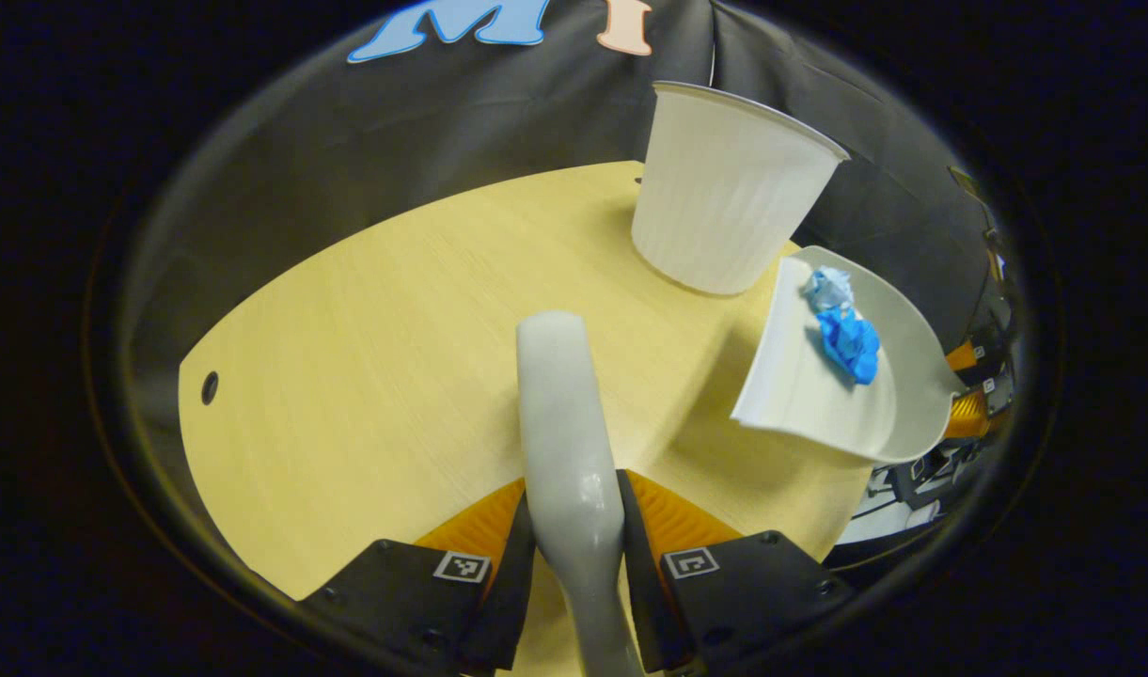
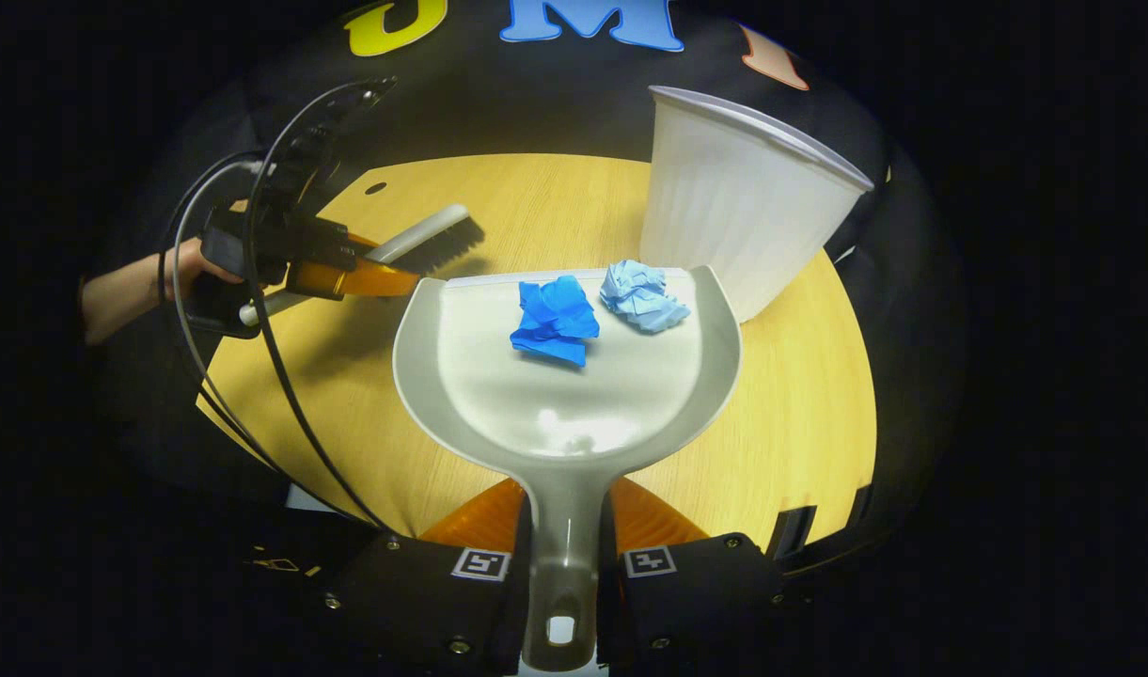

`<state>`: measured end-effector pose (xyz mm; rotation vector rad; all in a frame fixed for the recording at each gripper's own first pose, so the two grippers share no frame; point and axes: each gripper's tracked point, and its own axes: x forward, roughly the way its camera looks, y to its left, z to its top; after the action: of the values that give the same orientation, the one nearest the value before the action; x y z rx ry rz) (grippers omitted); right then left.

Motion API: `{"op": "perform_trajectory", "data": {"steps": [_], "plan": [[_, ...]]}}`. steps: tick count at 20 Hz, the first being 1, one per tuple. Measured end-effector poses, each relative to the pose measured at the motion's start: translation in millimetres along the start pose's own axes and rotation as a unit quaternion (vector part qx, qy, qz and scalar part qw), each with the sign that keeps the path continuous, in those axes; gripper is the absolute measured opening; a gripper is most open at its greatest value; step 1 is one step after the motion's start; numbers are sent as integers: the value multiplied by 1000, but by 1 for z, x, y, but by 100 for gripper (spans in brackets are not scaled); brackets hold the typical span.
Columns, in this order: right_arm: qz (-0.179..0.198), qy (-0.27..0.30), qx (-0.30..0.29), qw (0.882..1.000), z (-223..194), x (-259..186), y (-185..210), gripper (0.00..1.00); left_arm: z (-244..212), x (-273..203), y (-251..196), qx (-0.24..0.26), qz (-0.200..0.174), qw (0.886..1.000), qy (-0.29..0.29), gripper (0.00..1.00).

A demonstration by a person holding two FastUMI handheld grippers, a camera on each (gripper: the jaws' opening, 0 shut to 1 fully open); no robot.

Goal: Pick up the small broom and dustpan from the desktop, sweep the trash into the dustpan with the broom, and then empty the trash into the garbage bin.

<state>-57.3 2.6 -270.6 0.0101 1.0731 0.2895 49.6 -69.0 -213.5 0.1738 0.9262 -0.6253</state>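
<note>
Wooden desktop (image 2: 780, 451) w/ black cloth wall behind: sweeping looks done, tipping into the bin comes next.

Right gripper (image 2: 566, 527) pinches the dustpan (image 2: 574, 404) by its handle, both fingers pressed on it, pan held roughly level, prob. so the dark blue paper wad (image 2: 555, 320) and light blue paper wad (image 2: 641, 295) don't roll out; pan lip sits just beside the white garbage bin (image 2: 738, 202), which stands upright on the desktop. Left gripper (image 1: 574, 527) clamps the small broom (image 1: 559, 414) by its handle, fingers tight on both sides. In the right gripper view, the person's hand (image 2: 193, 268) holds that tool off to the side, bristles clear of the pan, likely to keep out of the way.
</note>
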Motion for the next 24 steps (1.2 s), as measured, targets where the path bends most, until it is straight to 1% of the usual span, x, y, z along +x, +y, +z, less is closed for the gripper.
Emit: {"op": "perform_trajectory", "data": {"steps": [2,3,4,5,6,9,11,13,14,15,16,19,21,24], "plan": [[-3,0,6,1000,5,-4,3,30,-7,-7,10,-3,5,1000,0,53],[-3,-2,7,1000,7,-11,3,30,-11,-9,15,-5,7,1000,0,55],[-1,-5,5,1000,12,-15,4,30,-15,-14,21,-5,11,1000,-1,53],[0,-8,0,1000,16,-19,4,30,-19,-17,29,-7,17,1000,-2,55],[3,-12,-3,1000,23,-24,5,30,-22,-21,36,-11,21,1000,-5,55],[29,-23,1,999,46,-46,9,30,-33,-33,51,-34,32,999,-10,55],[49,-27,11,998,55,-50,4,30,-43,-44,63,-55,40,998,-14,55],[55,-31,17,998,63,-49,-3,30,-52,-54,75,-76,51,996,-20,55],[59,-33,21,998,69,-48,-6,30,-56,-61,81,-85,57,995,-22,53],[63,-35,30,997,74,-48,-9,30,-60,-64,87,-93,62,993,-23,53],[68,-39,41,996,80,-49,-12,30,-65,-70,94,-99,70,992,-24,55],[83,-53,84,992,107,-49,-20,29,-76,-84,109,-117,82,989,-26,55],[97,-66,128,985,127,-48,-27,29,-80,-87,111,-123,90,988,-26,55],[124,-88,186,971,154,-46,-39,29,-81,-96,109,-126,93,987,-28,55]]}}
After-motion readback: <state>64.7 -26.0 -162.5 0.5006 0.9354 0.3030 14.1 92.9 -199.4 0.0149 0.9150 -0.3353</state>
